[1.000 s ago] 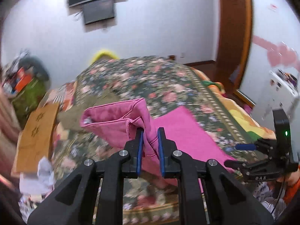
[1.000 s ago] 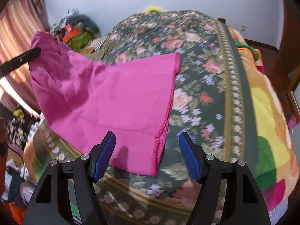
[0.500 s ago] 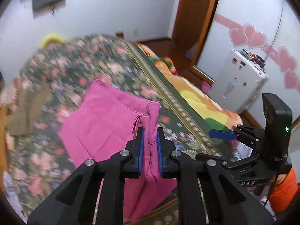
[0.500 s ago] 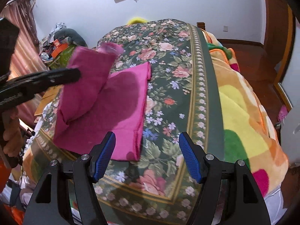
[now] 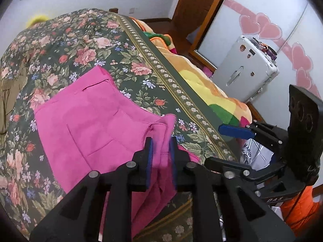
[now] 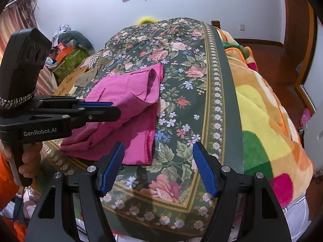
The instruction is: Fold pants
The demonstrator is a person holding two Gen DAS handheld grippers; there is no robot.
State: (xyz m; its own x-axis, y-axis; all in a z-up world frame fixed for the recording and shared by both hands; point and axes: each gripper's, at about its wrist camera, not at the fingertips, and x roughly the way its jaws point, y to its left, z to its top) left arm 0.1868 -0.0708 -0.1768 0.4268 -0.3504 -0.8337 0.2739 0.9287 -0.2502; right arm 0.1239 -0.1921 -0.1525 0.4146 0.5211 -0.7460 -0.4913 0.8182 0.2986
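Pink pants (image 5: 94, 121) lie folded over on the floral bedspread (image 5: 84, 46); they also show in the right wrist view (image 6: 125, 104). My left gripper (image 5: 160, 155) is shut on a bunched edge of the pants near the bed's front edge; it also shows in the right wrist view (image 6: 101, 109) from the side. My right gripper (image 6: 157, 167) is open and empty above the bed's front edge, right of the pants' hem; one blue finger (image 5: 236, 131) of it shows in the left wrist view.
A rainbow blanket (image 6: 262, 109) hangs over the bed's right side. An olive garment (image 6: 86, 76) lies at the far left of the bed. A white suitcase (image 5: 246, 66) stands by the wall on the right. Clutter (image 6: 68, 54) is piled left of the bed.
My left gripper carried the pants' edge rightward and down across the bed, folding the pants over onto themselves. My right gripper stayed open and drew back a little.
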